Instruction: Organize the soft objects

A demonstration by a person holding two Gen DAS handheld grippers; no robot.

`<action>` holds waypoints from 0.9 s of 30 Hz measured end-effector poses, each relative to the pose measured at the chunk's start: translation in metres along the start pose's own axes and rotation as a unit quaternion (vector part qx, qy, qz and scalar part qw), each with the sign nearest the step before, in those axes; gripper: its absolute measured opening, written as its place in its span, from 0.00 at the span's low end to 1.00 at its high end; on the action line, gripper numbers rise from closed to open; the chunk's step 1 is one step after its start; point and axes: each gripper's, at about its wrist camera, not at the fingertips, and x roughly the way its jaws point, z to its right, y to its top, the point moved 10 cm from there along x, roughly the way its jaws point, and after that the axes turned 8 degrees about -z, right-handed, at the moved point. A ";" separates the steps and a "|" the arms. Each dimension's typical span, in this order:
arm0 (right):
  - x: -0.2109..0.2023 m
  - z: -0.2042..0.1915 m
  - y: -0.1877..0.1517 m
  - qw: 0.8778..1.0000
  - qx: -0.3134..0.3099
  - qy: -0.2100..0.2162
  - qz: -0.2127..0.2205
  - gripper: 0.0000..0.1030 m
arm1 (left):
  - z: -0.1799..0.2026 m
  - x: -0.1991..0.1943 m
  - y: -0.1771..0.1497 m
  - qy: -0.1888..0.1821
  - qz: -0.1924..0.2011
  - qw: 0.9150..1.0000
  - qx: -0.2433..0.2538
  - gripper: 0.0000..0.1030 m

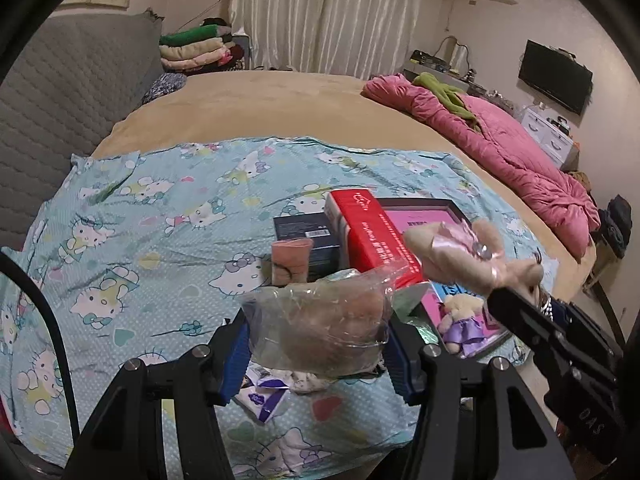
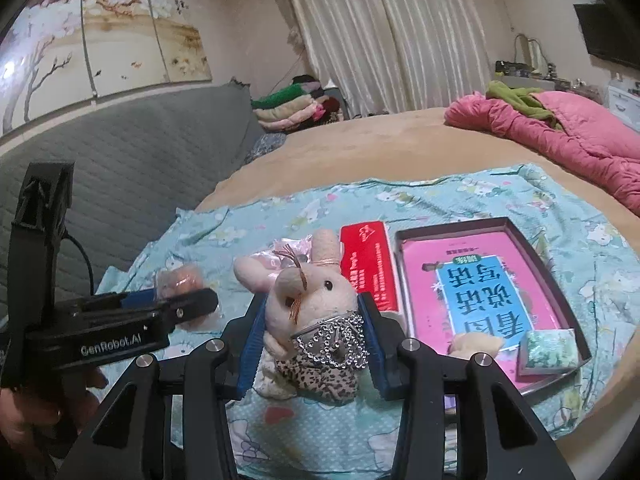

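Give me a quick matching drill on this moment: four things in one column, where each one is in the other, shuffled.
Things:
1. plush rabbit
2. bagged soft toy
3. pink book
4. red box

Places:
A. lying inside the dark tray
B. held in the left claw
C. on the patterned sheet, beside the tray
D. held in the right claw

Pairs: 1-D, 2-B, 3-A, 4-C
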 end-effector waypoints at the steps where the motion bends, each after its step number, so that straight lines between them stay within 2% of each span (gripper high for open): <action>1: -0.003 0.002 0.001 1.000 0.001 -0.001 0.003 0.44 | 0.003 -0.001 0.000 0.000 0.000 1.000 0.002 0.56; 13: -0.031 0.031 0.010 0.999 0.026 -0.009 0.035 0.44 | 0.042 -0.009 0.002 0.003 0.002 0.999 0.038 0.56; 27: -0.072 0.091 0.021 0.993 0.076 -0.050 0.076 0.44 | 0.094 -0.009 0.001 -0.015 -0.001 0.997 0.078 0.56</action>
